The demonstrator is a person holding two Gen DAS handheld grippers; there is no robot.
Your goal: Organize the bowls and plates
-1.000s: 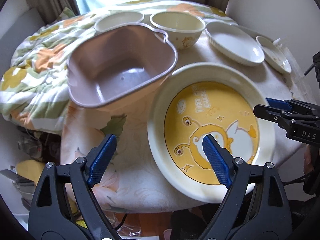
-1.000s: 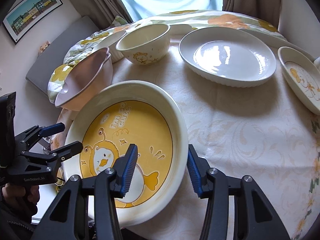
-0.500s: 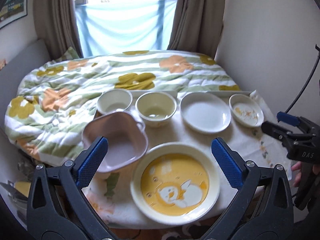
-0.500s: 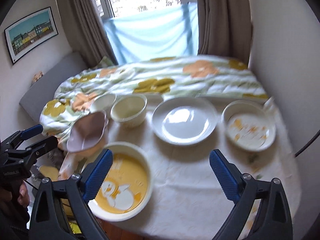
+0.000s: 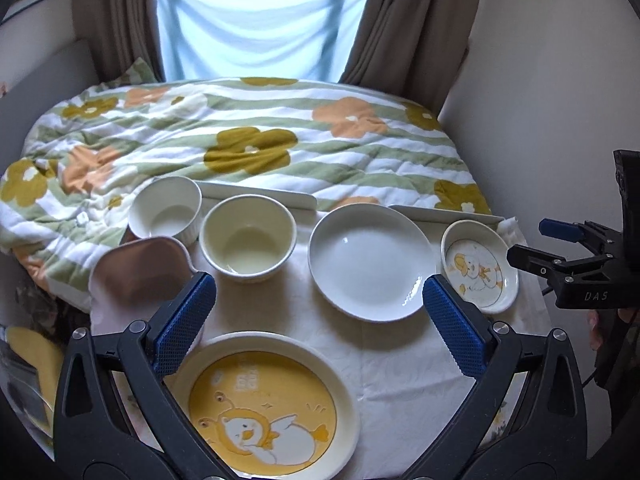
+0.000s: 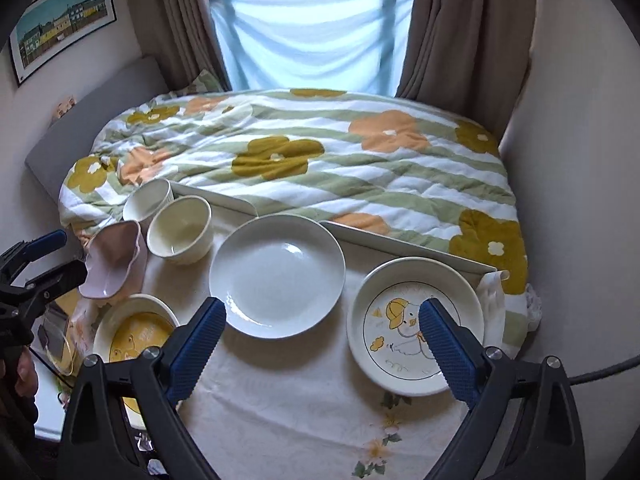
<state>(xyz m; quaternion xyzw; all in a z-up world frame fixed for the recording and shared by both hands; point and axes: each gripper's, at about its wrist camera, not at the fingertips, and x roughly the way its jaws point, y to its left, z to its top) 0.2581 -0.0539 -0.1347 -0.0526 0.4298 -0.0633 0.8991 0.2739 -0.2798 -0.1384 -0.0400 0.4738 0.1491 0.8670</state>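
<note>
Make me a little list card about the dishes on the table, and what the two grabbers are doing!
plates: yellow duck plate, plain white plate, small duck plate
bowls: cream bowl, white ribbed bowl, pink bowl
stacked: none, all lie apart on the table
left gripper: jaws wide open, holding nothing, above the table
right gripper: jaws wide open, holding nothing, above the table
behind table: flowered blanket

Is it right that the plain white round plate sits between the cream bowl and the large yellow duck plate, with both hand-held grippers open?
Not quite. The plain white round plate sits between the cream bowl and the small white duck-print dish; the large yellow duck plate lies nearer the camera, as the left wrist view shows. Both hand-held grippers are open.
</note>
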